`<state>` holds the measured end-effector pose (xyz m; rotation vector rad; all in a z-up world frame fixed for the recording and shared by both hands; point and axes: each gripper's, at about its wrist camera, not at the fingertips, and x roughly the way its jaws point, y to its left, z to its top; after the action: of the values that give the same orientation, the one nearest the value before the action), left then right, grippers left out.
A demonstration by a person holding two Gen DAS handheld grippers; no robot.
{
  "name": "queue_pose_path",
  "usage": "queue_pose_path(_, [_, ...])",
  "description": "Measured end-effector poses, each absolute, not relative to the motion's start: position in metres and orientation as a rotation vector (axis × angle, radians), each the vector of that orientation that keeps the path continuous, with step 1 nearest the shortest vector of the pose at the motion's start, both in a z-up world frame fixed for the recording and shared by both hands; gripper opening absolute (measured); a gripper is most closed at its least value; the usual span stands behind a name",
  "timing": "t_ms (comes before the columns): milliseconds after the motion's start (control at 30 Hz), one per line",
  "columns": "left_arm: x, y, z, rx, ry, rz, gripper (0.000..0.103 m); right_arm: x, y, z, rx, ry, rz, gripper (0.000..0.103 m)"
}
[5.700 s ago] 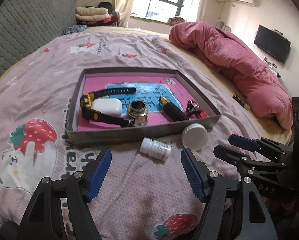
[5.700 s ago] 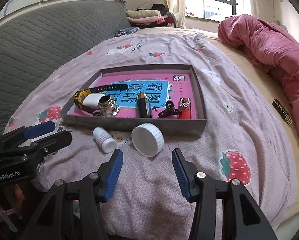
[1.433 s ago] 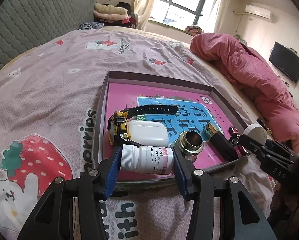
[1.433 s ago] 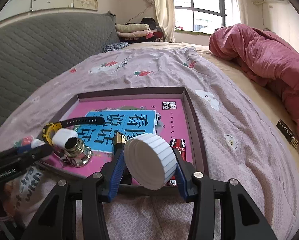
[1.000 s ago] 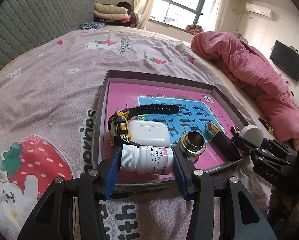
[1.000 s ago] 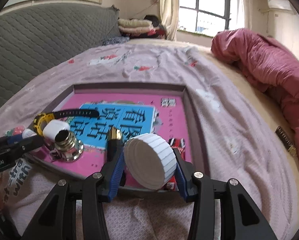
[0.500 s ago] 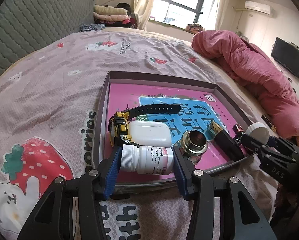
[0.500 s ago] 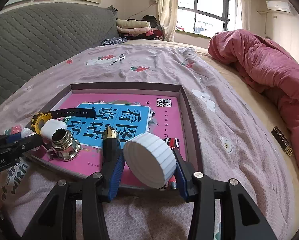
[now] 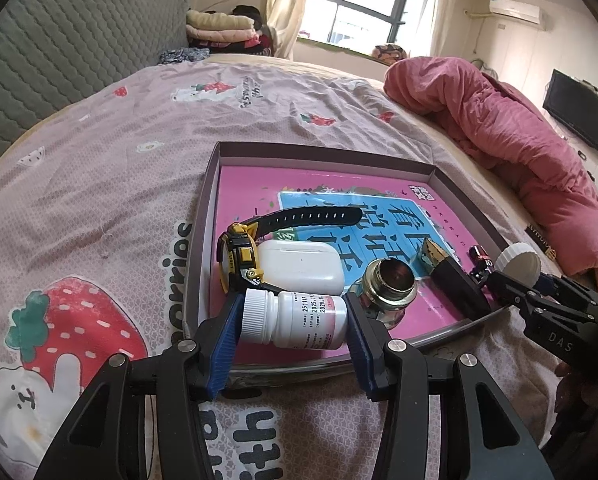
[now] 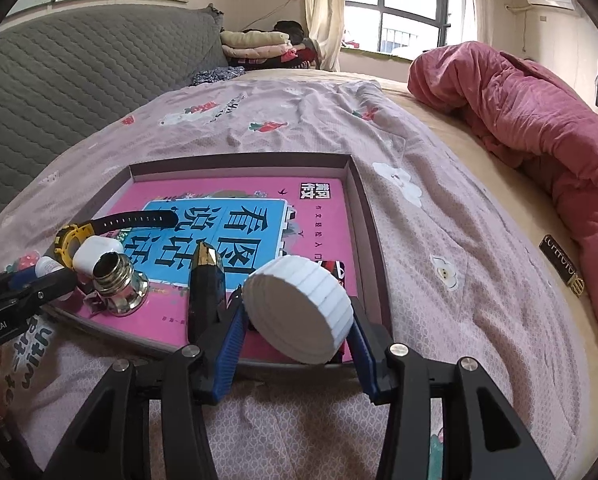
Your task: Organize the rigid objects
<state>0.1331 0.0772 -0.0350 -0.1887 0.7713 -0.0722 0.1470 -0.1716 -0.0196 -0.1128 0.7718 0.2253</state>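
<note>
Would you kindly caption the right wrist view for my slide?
Right claw grips a white ribbed cap above the shallow tray's near edge.

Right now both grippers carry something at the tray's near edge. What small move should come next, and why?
Probably lower and release. The left gripper clamps the white pill bottle over the tray's near strip, in front of the earbud case; the right gripper holds the white ribbed cap over the near right corner.

Your left wrist camera is facing the tray (image 9: 203, 216) closely from its near-left corner; your right one is viewing it from the near-right (image 10: 373, 240). Both are sharing the tray interior.
</note>
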Motion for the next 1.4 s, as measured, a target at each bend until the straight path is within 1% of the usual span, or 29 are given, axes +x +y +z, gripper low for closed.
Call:
queue_pose_path(100, [0.134, 0.077, -0.035, -0.188, 0.771, -0.072, 0.051, 0.145, -0.172, -0.019, -0.110, 0.767, 0.227, 0.050])
queue_pose_path(233, [0.133, 0.076, -0.035, -0.197, 0.767, -0.085, 0.053, 0.140, -0.173, -0.018, -0.094, 0.755, 0.244, 0.054])
queue_pose_path(733, [0.133, 0.071, -0.035, -0.181, 0.770, -0.085, 0.055, 0.131, -0.181, -0.005, -0.030, 0.737, 0.258, 0.054])
queue_pose_path(833, [0.133, 0.071, -0.035, -0.187, 0.771, -0.096, 0.059, 0.129, -0.181, -0.005, -0.013, 0.742, 0.274, 0.054])
queue_pose_path(1233, [0.133, 0.071, -0.034, -0.191, 0.773, -0.100, 0.060, 0.124, -0.178, -0.004, 0.003, 0.757, 0.277, 0.054])
queue_pose_path(1333, [0.131, 0.071, -0.033, -0.196, 0.775, -0.101, 0.066, 0.122, -0.177, -0.003, 0.000, 0.758, 0.274, 0.054])
queue_pose_path(1400, [0.128, 0.068, -0.030, -0.187, 0.766, -0.106, 0.068, 0.119, -0.176, -0.001, -0.007, 0.755, 0.271, 0.054])
